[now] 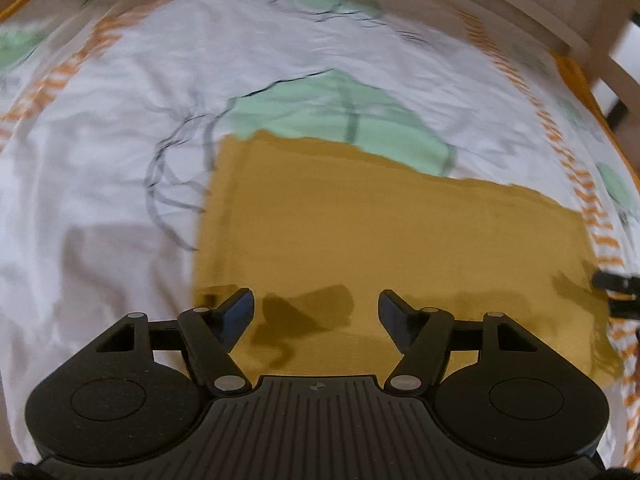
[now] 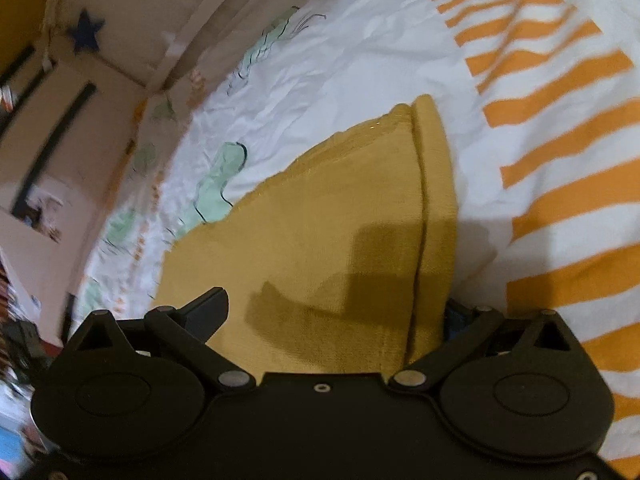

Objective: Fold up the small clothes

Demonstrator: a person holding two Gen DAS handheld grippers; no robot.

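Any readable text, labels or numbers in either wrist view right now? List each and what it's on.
None readable.
Mustard garment: no tag or print visible.
Bedsheet: only green shapes, dark line drawings and orange stripes, no lettering.
Wall: a blue star, no words.
Clutter at lower left in the right wrist view: too blurred.

In the left wrist view the garment (image 1: 380, 248) lies flat on the sheet (image 1: 100, 200), filling the centre and lower right. A wooden rail (image 1: 520, 12) runs behind along the upper edge. In the right wrist view the garment (image 2: 320, 220) sits centre frame, its folded edge to the right, with a wall (image 2: 80, 120) at upper left.
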